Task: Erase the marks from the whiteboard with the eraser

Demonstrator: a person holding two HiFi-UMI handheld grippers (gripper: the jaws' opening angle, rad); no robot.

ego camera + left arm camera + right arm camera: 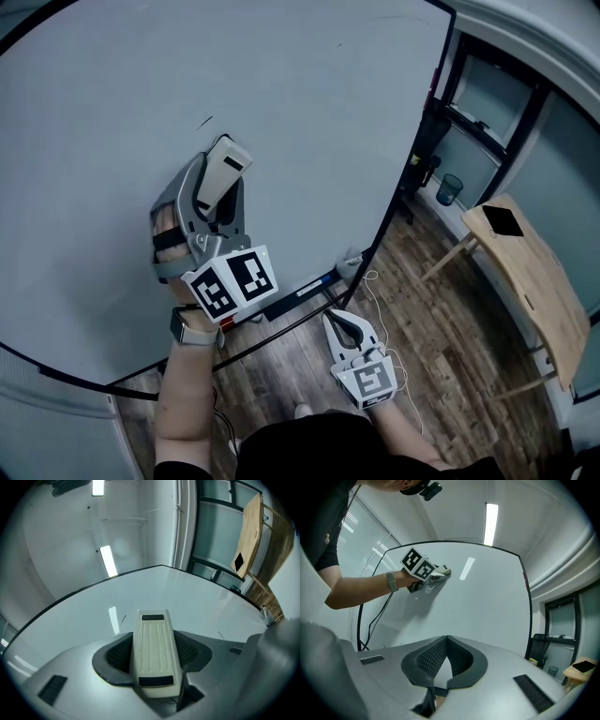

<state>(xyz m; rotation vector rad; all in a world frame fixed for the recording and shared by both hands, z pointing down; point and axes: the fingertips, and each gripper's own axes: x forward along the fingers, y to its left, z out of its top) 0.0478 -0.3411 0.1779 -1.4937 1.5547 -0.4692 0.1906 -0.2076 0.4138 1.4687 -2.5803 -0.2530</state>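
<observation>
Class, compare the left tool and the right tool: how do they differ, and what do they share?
The left tool is shut on the eraser; the right tool is shut on nothing. The left tool is raised at the whiteboard; the right tool hangs lower, over the wooden floor. Both carry marker cubes.

The left tongs (154, 638) are covering both long sides of the cream ribbed plastic eraser (155, 653). Its wiping face is pointing away from every camera, so whether it is touching the large black-framed whiteboard (300, 84) is proving impossible to tell. The head view's top and left edges are cutting that board off. 1 short dark stroke (204, 122) on it is showing too small to read. The tongs' grey housing is hiding most of the person's left hand (165, 223). On the pale wooden bench (544, 291), 1 flat black item (503, 221) is appearing too small to identify.
</observation>
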